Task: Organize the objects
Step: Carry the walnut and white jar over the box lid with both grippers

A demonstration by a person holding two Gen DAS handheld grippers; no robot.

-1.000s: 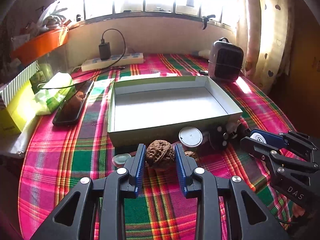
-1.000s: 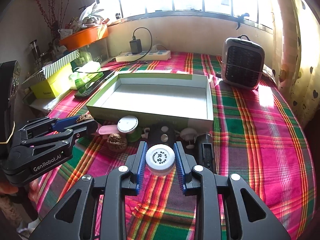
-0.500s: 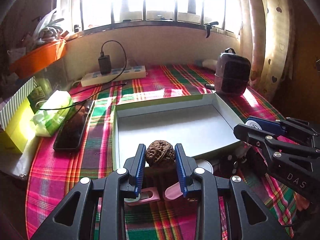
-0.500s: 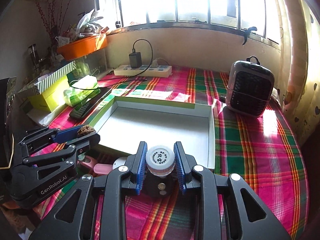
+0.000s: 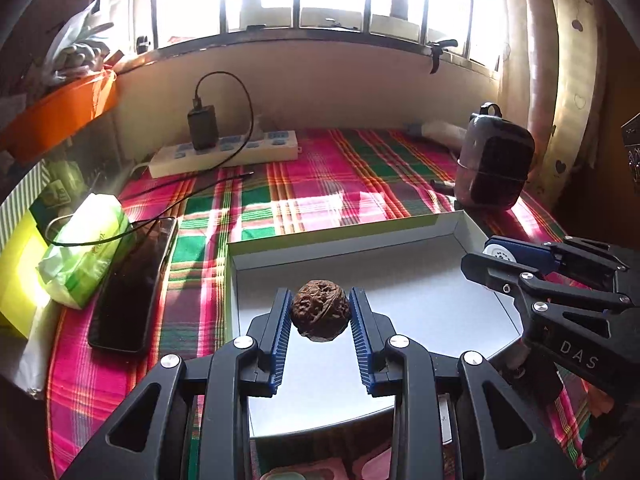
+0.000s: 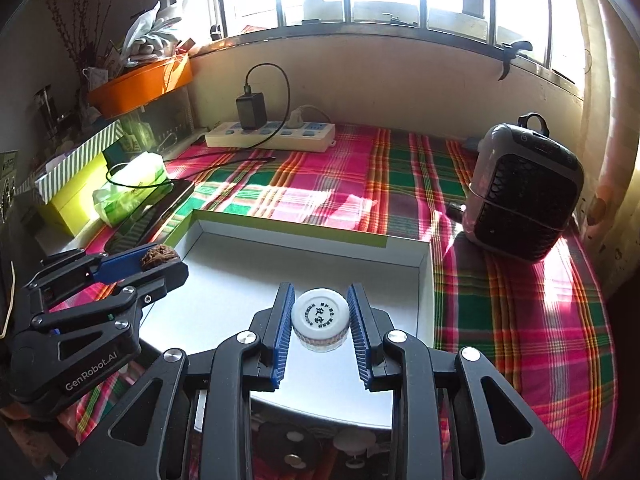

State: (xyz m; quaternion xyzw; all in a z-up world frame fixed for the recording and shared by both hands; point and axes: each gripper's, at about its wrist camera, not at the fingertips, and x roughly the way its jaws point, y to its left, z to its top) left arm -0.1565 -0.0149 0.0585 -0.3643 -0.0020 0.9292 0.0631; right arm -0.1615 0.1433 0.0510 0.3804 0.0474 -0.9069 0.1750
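- Jaws clamped: left gripper (image 5: 320, 316) on walnut (image 5: 319, 314), right gripper (image 6: 320, 318) on white-capped jar (image 6: 320, 319).
- Both held above open box (image 5: 460, 227) on counter.
- Lower close to box floor, well apart, before releasing; walnut likely to roll.

- My left gripper (image 5: 320, 316) is black, angular plastic with triangular cut-outs; silver round screws at its joints; ribbed blue pads (image 5: 280, 340)
- My right gripper (image 6: 320, 320) matches it; white "DAS" lettering on its side; mine reads "GenRobot.AI"
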